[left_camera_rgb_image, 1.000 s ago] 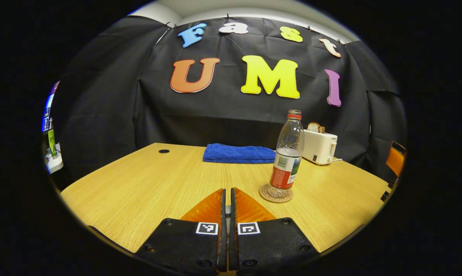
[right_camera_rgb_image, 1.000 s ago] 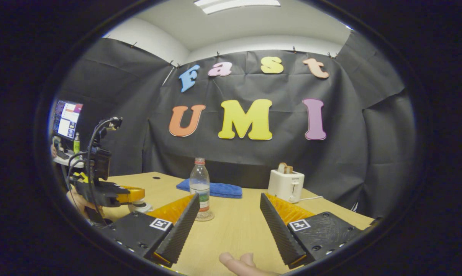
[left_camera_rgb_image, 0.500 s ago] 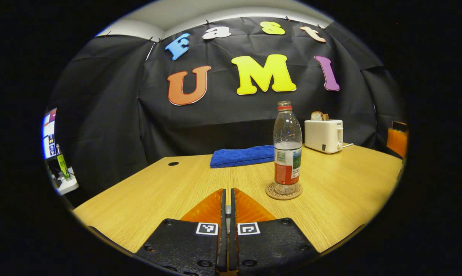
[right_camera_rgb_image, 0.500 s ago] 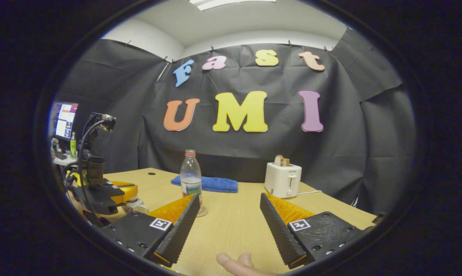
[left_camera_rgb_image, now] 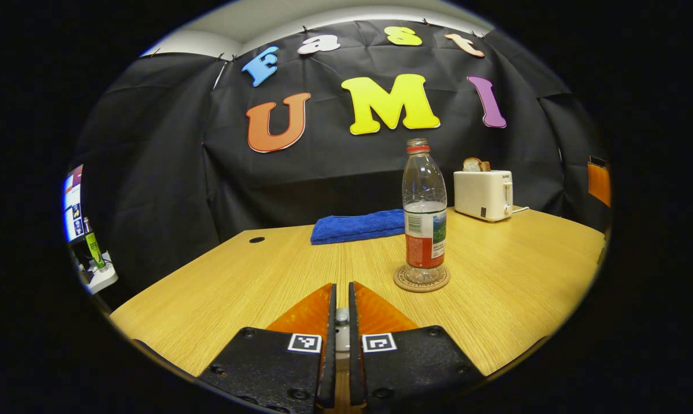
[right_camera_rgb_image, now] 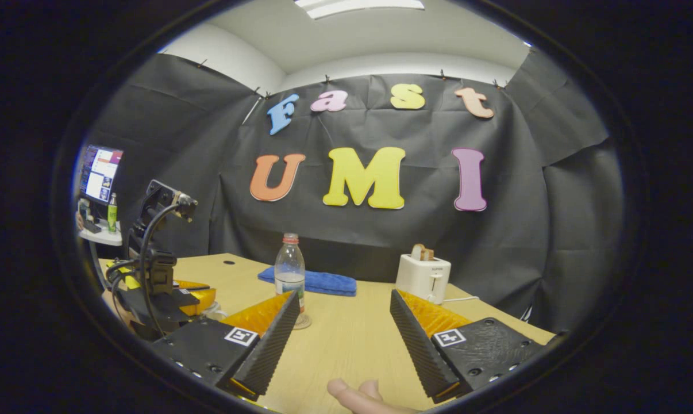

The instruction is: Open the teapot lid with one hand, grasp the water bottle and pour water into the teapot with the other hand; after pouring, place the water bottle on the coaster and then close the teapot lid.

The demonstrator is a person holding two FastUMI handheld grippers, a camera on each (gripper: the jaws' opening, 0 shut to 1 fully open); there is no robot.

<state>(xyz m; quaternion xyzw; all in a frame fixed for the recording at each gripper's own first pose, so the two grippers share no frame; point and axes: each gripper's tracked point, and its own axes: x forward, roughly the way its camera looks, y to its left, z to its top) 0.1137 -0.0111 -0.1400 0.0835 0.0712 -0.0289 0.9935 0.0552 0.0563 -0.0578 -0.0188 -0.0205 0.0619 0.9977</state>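
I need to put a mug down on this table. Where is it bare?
Bare table lies left of the water bottle on its coaster, and in front of the blue towel. More lies between bottle and toaster. The left gripper crowds the near left corner.

A wooden counter (left_camera_rgb_image: 496, 287) is set in front of a black cloth wall (right_camera_rgb_image: 553, 201). A small dark hole (left_camera_rgb_image: 257, 239) is seen near the counter's far left corner. A white ceiling (right_camera_rgb_image: 381, 34) is seen above the cloth, and a long light (right_camera_rgb_image: 358, 4) is switched on there. A lit screen (right_camera_rgb_image: 100, 172) is placed on a small white table (right_camera_rgb_image: 96, 237) at the left. An orange chair (left_camera_rgb_image: 599, 184) is seen at the right edge.
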